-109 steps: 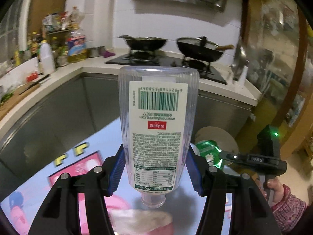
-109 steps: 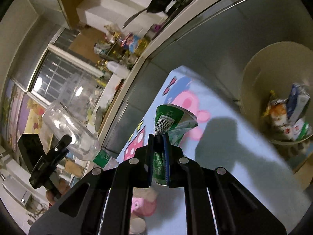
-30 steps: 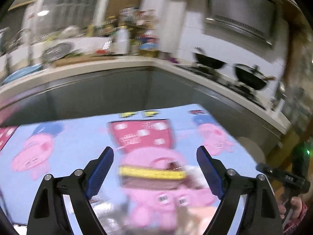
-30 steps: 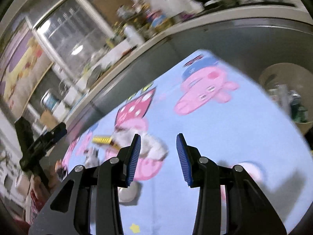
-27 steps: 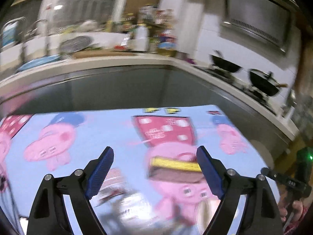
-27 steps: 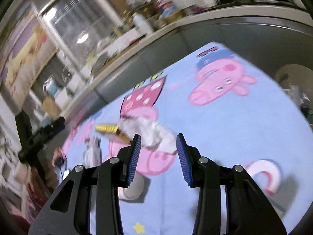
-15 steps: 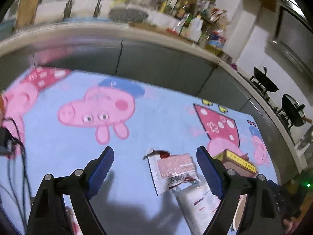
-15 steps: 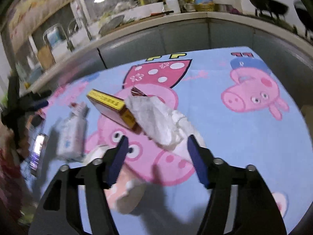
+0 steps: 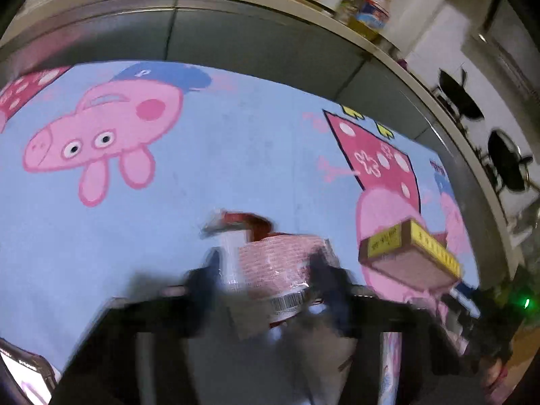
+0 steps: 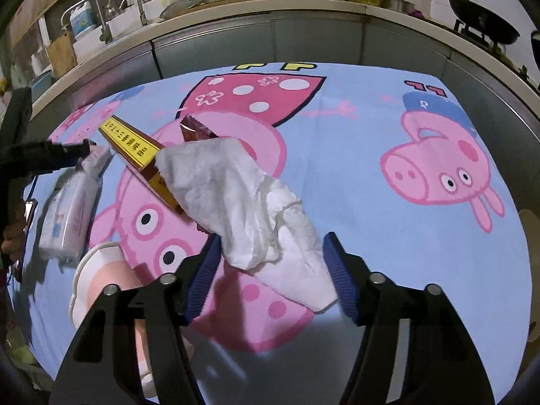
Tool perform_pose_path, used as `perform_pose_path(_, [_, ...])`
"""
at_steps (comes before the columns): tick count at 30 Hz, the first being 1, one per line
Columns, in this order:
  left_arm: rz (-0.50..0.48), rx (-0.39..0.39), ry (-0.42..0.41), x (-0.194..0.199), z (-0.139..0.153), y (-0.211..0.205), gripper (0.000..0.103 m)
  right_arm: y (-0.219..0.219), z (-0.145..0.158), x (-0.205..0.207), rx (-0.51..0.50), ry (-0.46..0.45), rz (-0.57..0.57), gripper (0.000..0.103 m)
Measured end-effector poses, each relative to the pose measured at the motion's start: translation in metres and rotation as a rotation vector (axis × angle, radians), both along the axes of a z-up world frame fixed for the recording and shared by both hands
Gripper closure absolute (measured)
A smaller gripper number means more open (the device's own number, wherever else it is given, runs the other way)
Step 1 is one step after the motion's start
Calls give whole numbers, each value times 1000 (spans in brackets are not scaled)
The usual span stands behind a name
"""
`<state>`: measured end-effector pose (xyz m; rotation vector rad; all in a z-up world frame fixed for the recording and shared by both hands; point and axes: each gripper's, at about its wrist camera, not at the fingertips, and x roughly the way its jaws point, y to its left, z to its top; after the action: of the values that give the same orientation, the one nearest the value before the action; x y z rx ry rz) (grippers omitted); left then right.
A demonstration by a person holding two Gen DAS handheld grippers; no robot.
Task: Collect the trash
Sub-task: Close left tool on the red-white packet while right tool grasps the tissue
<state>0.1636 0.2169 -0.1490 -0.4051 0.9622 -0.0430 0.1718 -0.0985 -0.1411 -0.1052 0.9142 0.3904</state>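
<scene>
A pink snack wrapper (image 9: 273, 266) with a barcode lies on the blue cartoon-pig tablecloth (image 9: 209, 162). My left gripper (image 9: 266, 276), blurred, is closing on it, and both pads touch its sides so that it bulges up. In the right wrist view a crumpled white tissue (image 10: 249, 202) lies partly over a yellow and brown box (image 10: 135, 148). My right gripper (image 10: 271, 263) stands over the tissue's near end, jaws closing. The tissue is between the blue pads (image 10: 339, 276), which do not press on it.
A clear pack of tissues (image 10: 71, 216), a white lid (image 10: 98, 270) and a reddish-brown wrapper (image 10: 195, 128) lie left of the tissue. A phone (image 9: 23, 378) sits at the cloth's near-left edge. A pale bin rim (image 10: 531, 222) shows far right. Steel cabinets and a cluttered counter lie behind.
Both grippers have come down close to the cloth. The left jaws went from wide open to closed against the pink wrapper. The right jaws narrowed a little around the tissue's end.
</scene>
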Motion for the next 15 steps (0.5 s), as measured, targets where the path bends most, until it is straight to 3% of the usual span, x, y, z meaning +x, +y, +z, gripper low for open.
perform_pose_path(1, [-14, -4, 12, -1, -4, -2, 101, 0, -1, 0, -1, 1, -3, 56])
perform_pose_path(3, [-11, -8, 7, -5, -7, -2, 103, -3, -2, 0, -6, -8, -17, 75])
perform_pose_path(4, [-4, -5, 2, -5, -7, 0, 103, -5, -1, 0, 9, -1, -13, 95])
perform_pose_path(8, [28, -53, -54, -15, 10, 14, 103, -15, 9, -4, 36, -35, -36, 95])
perform_pose_path(12, [-5, -56, -91, -20, 32, 13, 102, -42, 24, -9, 151, -55, -116, 95])
perform_pose_path(15, [-33, -50, -48, -17, 36, 2, 69, -67, 29, -15, 273, -40, -186, 95])
